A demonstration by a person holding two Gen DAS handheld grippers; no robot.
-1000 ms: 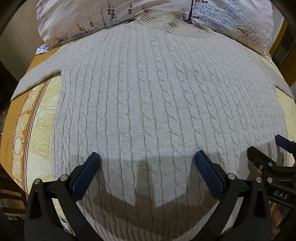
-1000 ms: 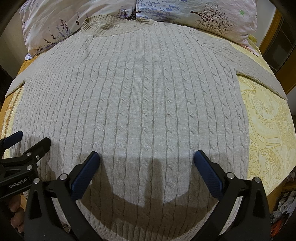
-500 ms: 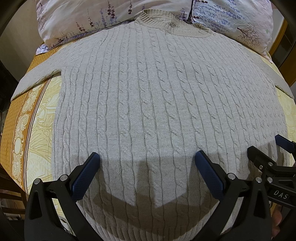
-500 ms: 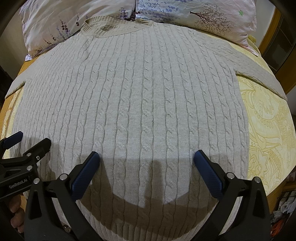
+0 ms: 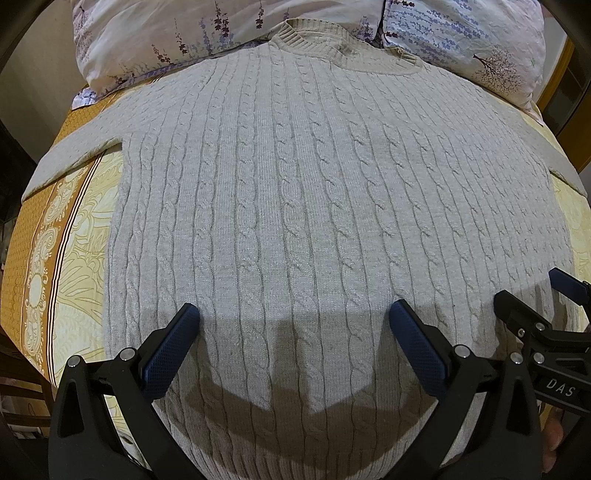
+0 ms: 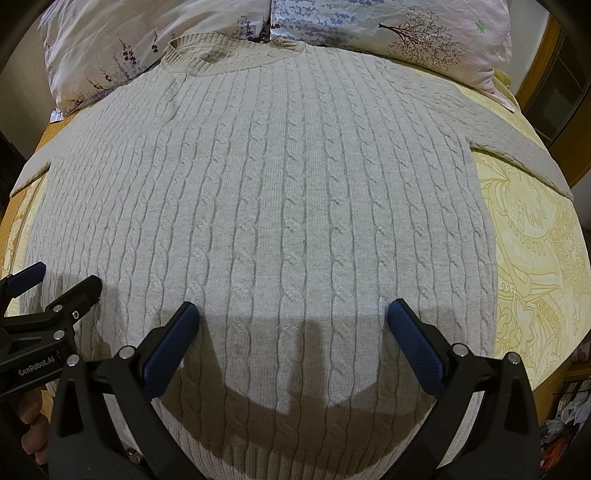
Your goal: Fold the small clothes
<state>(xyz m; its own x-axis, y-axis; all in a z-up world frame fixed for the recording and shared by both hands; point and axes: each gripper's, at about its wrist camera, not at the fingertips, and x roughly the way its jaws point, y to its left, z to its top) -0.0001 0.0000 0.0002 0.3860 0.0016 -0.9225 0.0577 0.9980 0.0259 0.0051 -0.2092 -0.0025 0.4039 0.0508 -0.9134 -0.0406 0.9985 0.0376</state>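
On the bed (image 5: 74,229), cream cable-knit sweater (image 5: 314,192) spread flat, collar toward 2 floral pillows (image 6: 369,26), left gripper (image 5: 293,325) and right gripper (image 6: 291,321) side by side over its hem end, both with fingers wide apart, holding nothing

Two close wrist fisheyes, side by side, facing forward, sharing the sweater (image 5: 295,221) middle

A bed dressed in a yellow-and-ochre patterned bedspread (image 5: 62,236) — two floral pillows (image 6: 388,33) at its head — beside wooden furniture (image 6: 546,66).
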